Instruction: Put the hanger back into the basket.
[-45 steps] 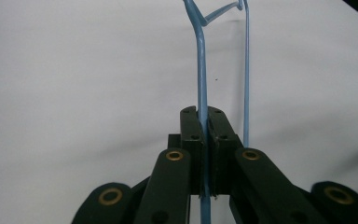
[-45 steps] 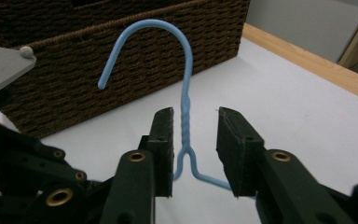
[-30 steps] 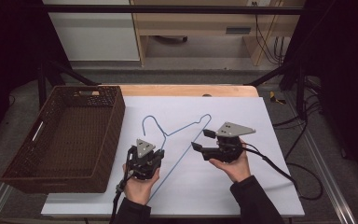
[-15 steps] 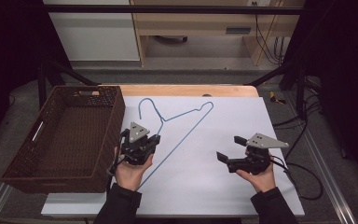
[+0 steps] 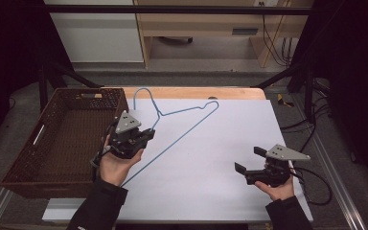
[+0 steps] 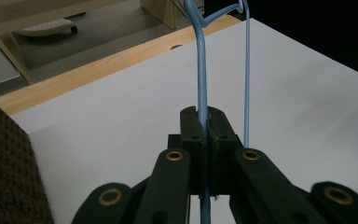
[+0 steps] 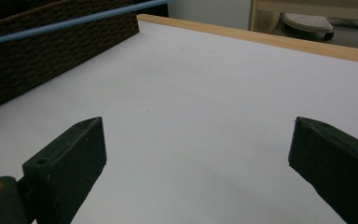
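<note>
A blue wire hanger [image 5: 182, 134] is held above the white sheet by my left gripper [image 5: 146, 135], which is shut on one of its wires. In the left gripper view the wire [image 6: 201, 70] runs up from between the pressed pads of that gripper [image 6: 208, 126]. The hanger's hook points toward the far edge, beside the basket. My right gripper [image 5: 249, 159] sits low at the front right, well away from the hanger. Its jaws have just been opening and stand wide with nothing between them [image 7: 198, 154]. Far off in that view the hanger's wire [image 7: 74, 21] crosses the top left.
A dark brown woven basket [image 5: 28, 143] with nothing in it stands along the table's left side, close to my left hand. The white sheet [image 5: 220, 191] covers most of the wooden table [image 5: 196, 92]. Cables lie on the floor at the right.
My right gripper has let go of the hanger, opened, and moved right and toward the front edge. My left gripper has lifted the hanger and carried it toward the basket.
</note>
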{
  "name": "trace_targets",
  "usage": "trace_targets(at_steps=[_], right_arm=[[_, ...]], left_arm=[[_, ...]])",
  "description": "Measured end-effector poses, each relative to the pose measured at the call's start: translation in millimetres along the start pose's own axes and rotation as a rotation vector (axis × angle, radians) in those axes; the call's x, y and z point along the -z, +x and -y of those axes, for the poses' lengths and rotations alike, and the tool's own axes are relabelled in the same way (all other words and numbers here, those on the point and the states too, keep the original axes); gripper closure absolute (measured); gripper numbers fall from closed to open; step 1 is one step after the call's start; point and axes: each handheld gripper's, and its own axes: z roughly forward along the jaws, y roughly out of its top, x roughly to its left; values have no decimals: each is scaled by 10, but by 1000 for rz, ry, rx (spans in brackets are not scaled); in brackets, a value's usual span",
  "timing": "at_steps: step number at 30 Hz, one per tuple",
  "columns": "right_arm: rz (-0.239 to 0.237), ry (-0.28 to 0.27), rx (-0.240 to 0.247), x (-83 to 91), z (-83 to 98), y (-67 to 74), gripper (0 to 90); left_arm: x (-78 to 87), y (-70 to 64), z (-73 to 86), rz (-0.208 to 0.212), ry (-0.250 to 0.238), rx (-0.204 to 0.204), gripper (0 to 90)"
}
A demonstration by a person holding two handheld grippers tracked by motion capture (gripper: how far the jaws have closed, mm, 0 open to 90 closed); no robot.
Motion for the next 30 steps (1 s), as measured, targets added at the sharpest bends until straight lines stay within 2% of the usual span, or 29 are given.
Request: trace_targets(at_steps=[2, 3, 5, 7, 13, 17, 20, 30], right_arm=[[0, 10, -2, 12, 22, -9, 39], [3, 10, -3, 17, 28, -12, 39], [3, 10, -9, 31, 40, -24, 39], [5, 9, -14, 40, 50, -32, 39], [12, 7, -15, 71, 63, -60, 36], [11, 6, -19, 79, 65, -67, 35], [9, 7, -20, 89, 69, -79, 34], [20, 7, -15, 106, 66, -101, 32]], left_arm=[[58, 57, -25, -11, 9, -25, 873], [77, 79, -34, -16, -4, -18, 874], [132, 153, -51, -17, 5, -32, 874], [175, 211, -61, -23, -5, -27, 874], [332, 399, -123, -32, -14, -52, 874], [423, 510, -168, -43, -29, -47, 874], [476, 616, -190, -49, -41, -27, 874], [668, 965, -220, -112, -18, -26, 874]])
